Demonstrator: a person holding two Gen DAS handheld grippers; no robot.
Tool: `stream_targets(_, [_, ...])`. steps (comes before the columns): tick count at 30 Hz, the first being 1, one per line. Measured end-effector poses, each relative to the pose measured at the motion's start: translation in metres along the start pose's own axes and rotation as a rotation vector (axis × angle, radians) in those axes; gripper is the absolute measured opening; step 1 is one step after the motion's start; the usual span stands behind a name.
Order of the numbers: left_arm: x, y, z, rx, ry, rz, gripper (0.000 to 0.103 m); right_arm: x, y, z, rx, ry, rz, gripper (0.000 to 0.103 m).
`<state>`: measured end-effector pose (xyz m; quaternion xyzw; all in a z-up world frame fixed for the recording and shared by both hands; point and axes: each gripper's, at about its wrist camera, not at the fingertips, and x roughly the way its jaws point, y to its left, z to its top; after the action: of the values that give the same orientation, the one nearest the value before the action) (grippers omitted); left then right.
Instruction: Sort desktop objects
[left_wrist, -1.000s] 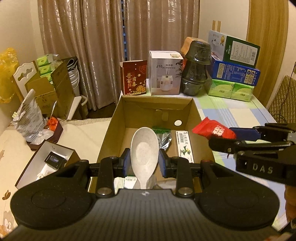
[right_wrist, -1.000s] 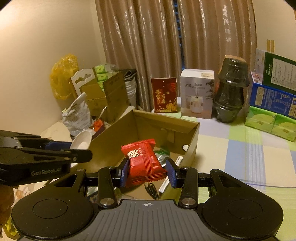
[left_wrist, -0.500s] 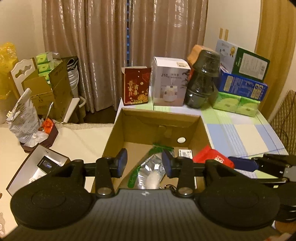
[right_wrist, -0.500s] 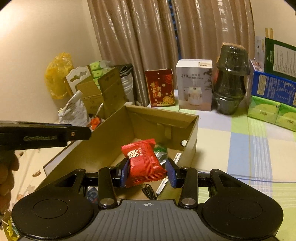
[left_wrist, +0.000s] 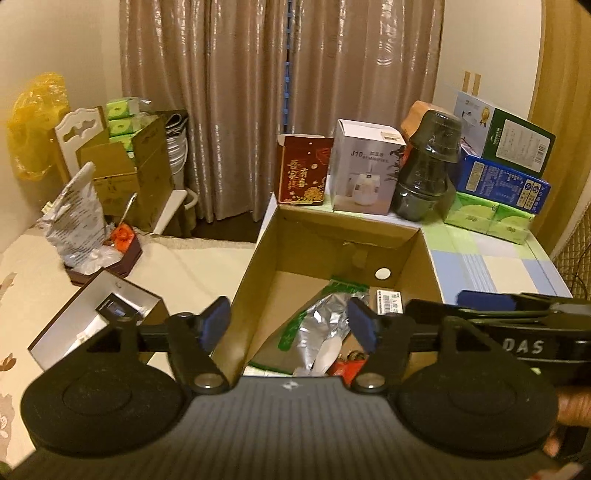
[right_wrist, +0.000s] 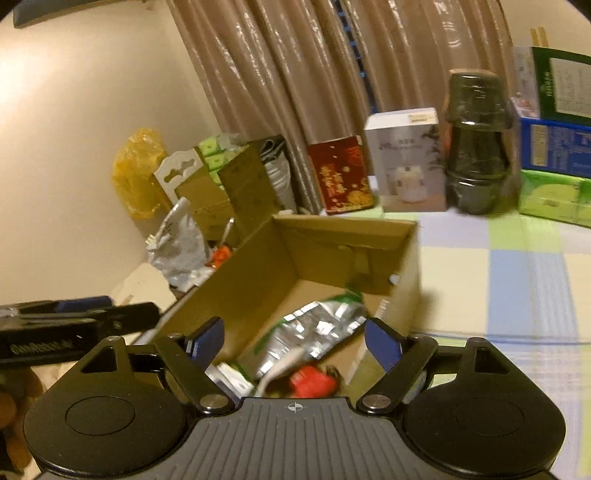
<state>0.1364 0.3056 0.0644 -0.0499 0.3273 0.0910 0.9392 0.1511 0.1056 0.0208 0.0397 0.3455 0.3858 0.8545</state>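
A row of goods is standing along the far edge of the table (right_wrist: 517, 280): a red gift box (left_wrist: 303, 170), a white appliance box (left_wrist: 364, 172), a dark wrapped jar (left_wrist: 428, 166), and a stack of blue and green cartons (left_wrist: 502, 177) at the far right. To the left, off the table, a crumpled silver bag (left_wrist: 75, 221) and a small open white-lined box (left_wrist: 96, 317) are sitting on a pale surface, with a brown carton (left_wrist: 129, 173) further back by the curtain.

The cardboard box (left_wrist: 258, 258) is lying open on the table's left edge, its near left wall rising right between the left tongs' fingers. Inside it, a silver foil pouch (right_wrist: 314, 332) is lying across the floor, a white spoon (right_wrist: 280, 369) is resting on it toward the near end, and a red snack packet (right_wrist: 314, 382) is sitting just beside the spoon — blurred in the right view.

The left tongs (left_wrist: 290, 326) are hanging spread wide over the box's near end, gripping nothing. The right tongs (right_wrist: 293, 339) are hovering likewise wide apart above the packet and spoon — empty, touching neither.
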Motion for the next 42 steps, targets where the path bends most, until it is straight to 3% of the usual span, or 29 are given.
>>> stream_targets(6, [-0.026,-0.003,-0.020,-0.039,-0.014,0.034,0.099,-0.039,-0.011,-0.021,0.028,0.015,-0.066,0.091])
stream_targets(8, [-0.037,-0.004,-0.028,-0.056,-0.019,0.041,0.102,-0.052,-0.009,-0.029,0.019,0.026,-0.078,0.093])
stream_targets(14, [-0.072,-0.006,-0.050,-0.103,-0.017,0.062,0.102,-0.090,0.002,-0.050,0.018,0.051,-0.085,0.101])
stream_targets(23, [-0.130,-0.023,-0.083,-0.095,-0.039,0.094,0.102,-0.135,0.026,-0.070,-0.004,0.074,-0.066,0.101])
stream_targets(32, [-0.166,-0.034,-0.104,-0.119,0.026,0.142,0.102,-0.161,0.035,-0.087,-0.045,0.104,-0.086,0.101])
stream_targets(42, [-0.183,-0.058,-0.127,-0.110,0.074,0.129,0.102,-0.181,0.036,-0.102,-0.075,0.102,-0.099,0.101])
